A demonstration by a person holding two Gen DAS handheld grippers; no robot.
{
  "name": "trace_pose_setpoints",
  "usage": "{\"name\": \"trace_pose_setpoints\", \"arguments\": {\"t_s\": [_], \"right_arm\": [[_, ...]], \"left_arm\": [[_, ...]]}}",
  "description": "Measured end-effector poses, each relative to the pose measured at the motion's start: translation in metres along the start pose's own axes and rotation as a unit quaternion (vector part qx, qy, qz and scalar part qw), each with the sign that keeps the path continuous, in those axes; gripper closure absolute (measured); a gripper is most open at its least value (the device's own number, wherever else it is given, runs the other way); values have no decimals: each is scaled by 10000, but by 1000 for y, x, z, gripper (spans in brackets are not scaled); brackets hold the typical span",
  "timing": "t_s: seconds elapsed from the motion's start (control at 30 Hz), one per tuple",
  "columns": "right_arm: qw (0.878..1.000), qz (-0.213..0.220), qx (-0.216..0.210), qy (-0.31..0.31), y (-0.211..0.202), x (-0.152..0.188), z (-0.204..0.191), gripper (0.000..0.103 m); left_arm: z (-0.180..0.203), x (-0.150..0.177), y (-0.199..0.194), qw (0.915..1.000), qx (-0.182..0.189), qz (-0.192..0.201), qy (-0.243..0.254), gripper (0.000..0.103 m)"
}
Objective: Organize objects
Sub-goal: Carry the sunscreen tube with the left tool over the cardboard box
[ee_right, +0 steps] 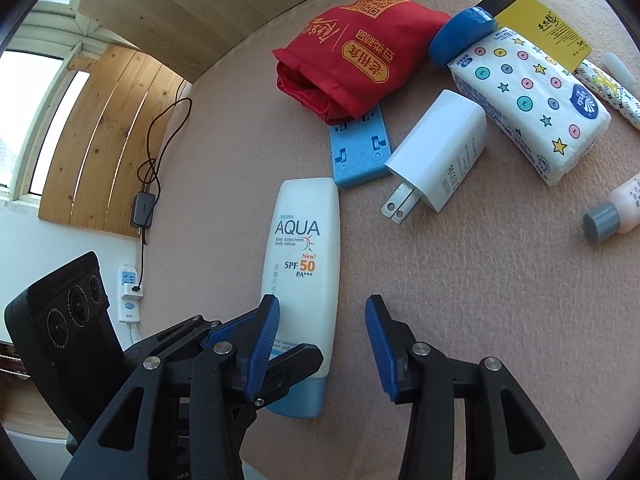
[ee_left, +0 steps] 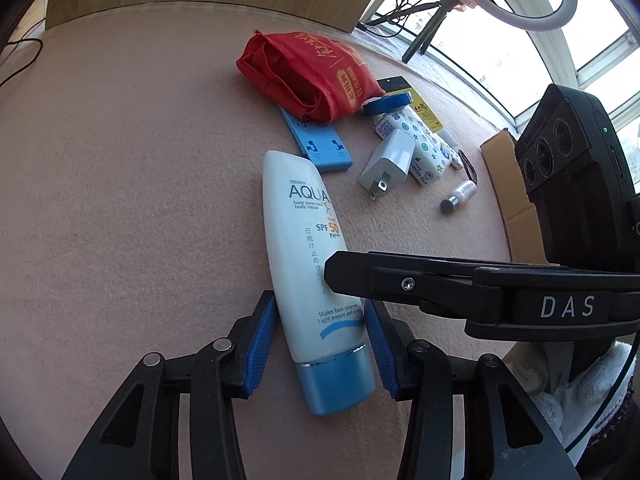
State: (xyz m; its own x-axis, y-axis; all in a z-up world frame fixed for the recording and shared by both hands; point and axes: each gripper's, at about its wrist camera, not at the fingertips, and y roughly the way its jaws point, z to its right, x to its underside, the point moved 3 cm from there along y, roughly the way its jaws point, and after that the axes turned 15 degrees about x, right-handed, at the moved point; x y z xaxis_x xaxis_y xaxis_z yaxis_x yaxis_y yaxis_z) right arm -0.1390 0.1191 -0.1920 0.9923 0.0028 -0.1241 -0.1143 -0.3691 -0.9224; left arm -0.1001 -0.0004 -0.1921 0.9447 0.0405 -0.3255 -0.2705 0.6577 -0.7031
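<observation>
A white sunscreen tube [ee_left: 304, 240] with a blue cap lies flat on the pink felt table [ee_left: 120, 200], cap toward me. My left gripper [ee_left: 320, 320] stands open astride its lower half, the blue pads close against both sides. In the right wrist view the same tube [ee_right: 304, 248] lies below and left, and my right gripper [ee_right: 322, 320] is open above its right edge, its left pad over the tube. One of the left gripper's black fingers [ee_right: 298, 358] crosses the tube near the cap. The right gripper's finger [ee_left: 400, 280] shows side-on over the tube.
Behind the tube lie a blue plastic block [ee_right: 360, 152], a red cloth pouch [ee_right: 360, 64], a white plug charger [ee_right: 440, 152], a patterned tissue pack [ee_right: 532, 108], a blue round tin [ee_right: 460, 36] and a small grey-capped bottle [ee_right: 616, 208]. A cardboard box [ee_left: 516, 200] stands right.
</observation>
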Motion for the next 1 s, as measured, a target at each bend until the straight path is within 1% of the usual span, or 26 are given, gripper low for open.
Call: {"name": "trace_pose_setpoints", "arguments": {"t_s": [0.17,0.23,0.37,0.53,0.77,1.0], "right_arm": [[9996,-190,-220,11,5,3,0,65],[9997,-161,-197,-26,3,5,-1,65],[9996,-159,-202,-73,-2,10,-1,65],[9997,-60,-226,-75,-17,19,6,65],[9993,356,-111,45,-60,26,33,65],[9947,958,259,274,-116,30,78,65]], "left_arm": [[5,4,3,10000,73,-7,-37,55],[8,8,3,10000,3,23,-20,55],[12,13,-1,9999,7,75,-83,57],[27,18,-4,9999,4,124,-5,59],[76,12,6,9990,-33,200,398,59],[142,-7,31,9954,201,181,919,59]]}}
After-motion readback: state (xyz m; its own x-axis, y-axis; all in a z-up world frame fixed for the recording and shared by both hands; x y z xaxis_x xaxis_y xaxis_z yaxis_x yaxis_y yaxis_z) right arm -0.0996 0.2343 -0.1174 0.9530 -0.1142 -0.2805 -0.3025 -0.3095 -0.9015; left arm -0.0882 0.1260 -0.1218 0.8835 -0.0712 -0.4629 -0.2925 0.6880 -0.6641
